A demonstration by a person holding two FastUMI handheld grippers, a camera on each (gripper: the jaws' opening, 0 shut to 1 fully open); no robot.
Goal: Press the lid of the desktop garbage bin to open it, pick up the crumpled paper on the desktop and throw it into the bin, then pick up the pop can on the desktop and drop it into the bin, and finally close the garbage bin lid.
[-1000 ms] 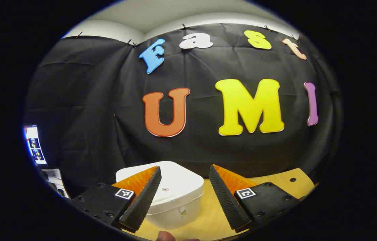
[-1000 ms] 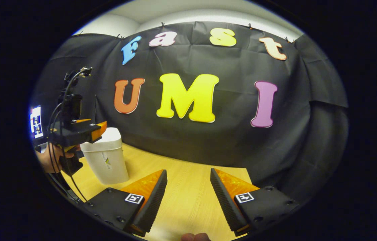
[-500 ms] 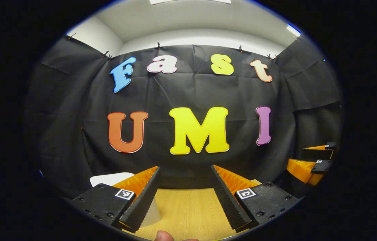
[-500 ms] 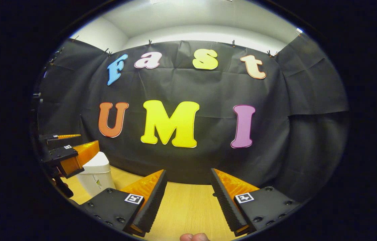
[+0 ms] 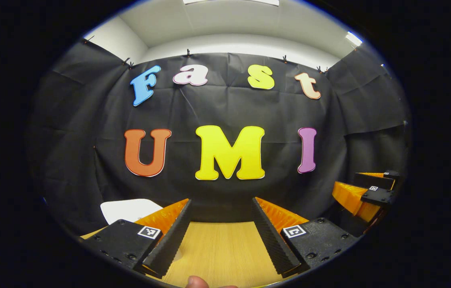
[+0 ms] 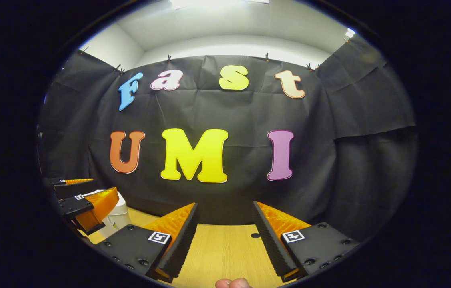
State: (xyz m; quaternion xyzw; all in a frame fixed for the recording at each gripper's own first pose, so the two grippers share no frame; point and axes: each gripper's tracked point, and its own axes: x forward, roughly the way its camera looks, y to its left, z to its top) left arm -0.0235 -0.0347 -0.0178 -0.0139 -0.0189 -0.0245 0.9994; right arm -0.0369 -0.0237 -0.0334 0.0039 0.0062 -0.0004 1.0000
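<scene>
Bin (image 5: 129, 209): white, lid down as far as you can see, sitting at about 8 o'clock in the left gripper view, partly behind that gripper's near finger; in the right gripper view it (image 6: 118, 214) lies at 8 o'clock too, tucked behind the left gripper (image 6: 85, 200). Judgement: with the lid down and no paper or can on the bare wood ahead, the task looks done or nearly so. Check that the lid has latched flush before you retire. If it has not, bring one finger down flat on the lid's centre, press straight down and lift off cleanly; do not drag sideways, the bin is light and may slide. Left gripper (image 5: 221, 236): jaws released, nothing between them, levelled over the tabletop (image 5: 217, 248) toward the wall. Right gripper (image 6: 223, 238): jaws likewise spread and empty; you see it also at 3 o'clock in the left gripper view (image 5: 363, 192). A small dark hole (image 6: 255, 235) marks the tabletop between the right fingers.
</scene>
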